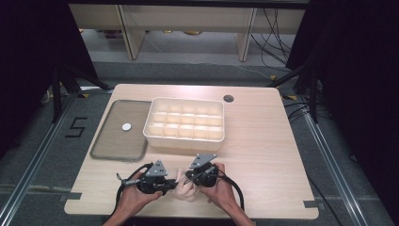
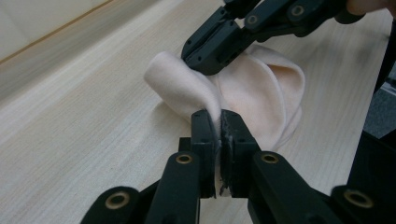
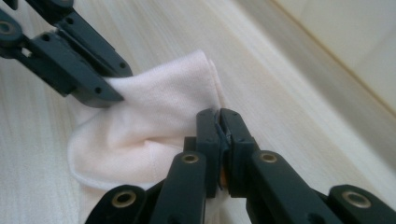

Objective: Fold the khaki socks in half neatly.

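high view shows the pale pink cloth (image 1: 187, 188) bunched at the bottom centre of the frame, on the near edge of the wooden table (image 1: 263, 155), caught between the left gripper (image 1: 165, 187) and the right gripper (image 1: 188, 179). the person's hands come in from the bottom edge and angle toward each other, so the two tools meet over the same small bundle.

in the left gripper view the jaws are pressed together at lower centre with a fold of the cloth (image 2: 261, 93) pinched between them, while the other gripper bites the fabric from the top of the frame. the right gripper view mirrors this: its jaws are closed on an edge of the cloth (image 3: 154, 112) at centre, and the opposite tool clamps it at upper left.

holding two separate edges likely lets the person open or fold the piece without it slipping, and working close to the body keeps control easy.

the cream divided box (image 1: 184, 123) sits just above centre of the high view, with the grey tray (image 1: 120, 132) touching its left side; a small white disc (image 1: 126, 126) lies on that tray. the box's compartments look empty, probably waiting for the cloth.
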